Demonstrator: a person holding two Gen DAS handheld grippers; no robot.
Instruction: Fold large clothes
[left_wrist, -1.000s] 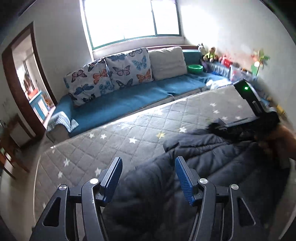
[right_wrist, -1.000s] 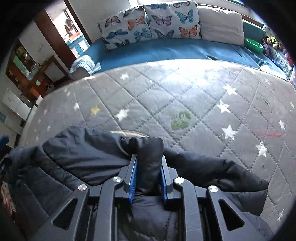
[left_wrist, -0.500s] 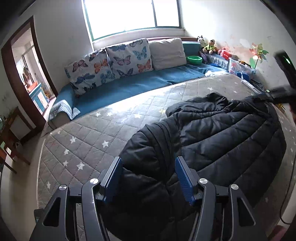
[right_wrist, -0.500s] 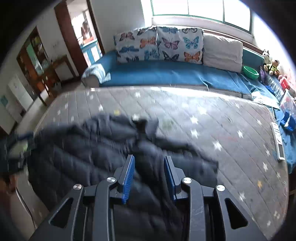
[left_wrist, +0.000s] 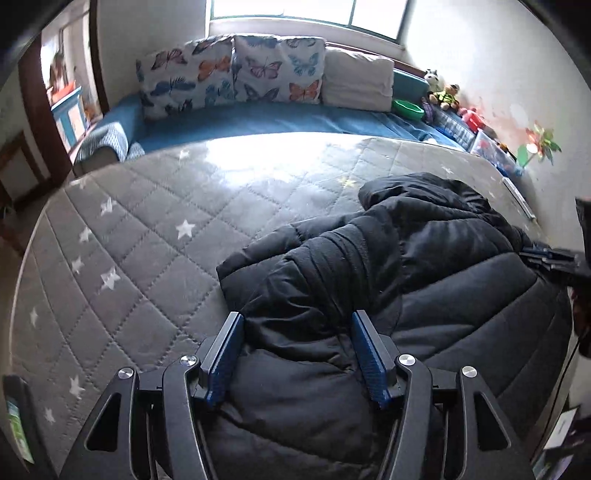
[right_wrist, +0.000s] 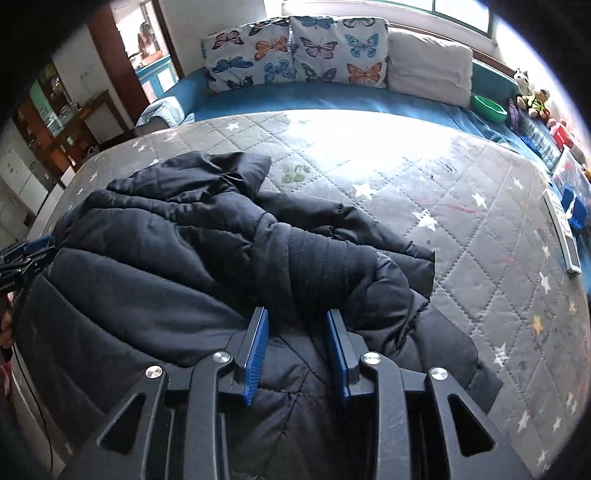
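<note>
A large black puffer jacket (left_wrist: 424, 273) lies crumpled on the grey star-quilted mattress (left_wrist: 155, 236), its sleeve folded across the body. My left gripper (left_wrist: 297, 328) is open, its blue pads straddling the jacket's near edge without pinching it. In the right wrist view the same jacket (right_wrist: 177, 251) fills the near left of the mattress (right_wrist: 461, 206). My right gripper (right_wrist: 297, 325) is open, hovering over the jacket's sleeve. The right gripper also shows at the far right edge of the left wrist view (left_wrist: 554, 258).
A blue sofa (left_wrist: 280, 118) with butterfly cushions (left_wrist: 236, 70) runs along the mattress's far side. Toys and a green bowl (left_wrist: 406, 107) sit at the right wall. A remote (right_wrist: 561, 232) lies on the mattress's right edge. A doorway (right_wrist: 122, 62) opens at left.
My right gripper let go of the jacket fold it pinched and opened. The jacket dropped and spread flat on the mattress. Both grippers drew back toward its near edge.
</note>
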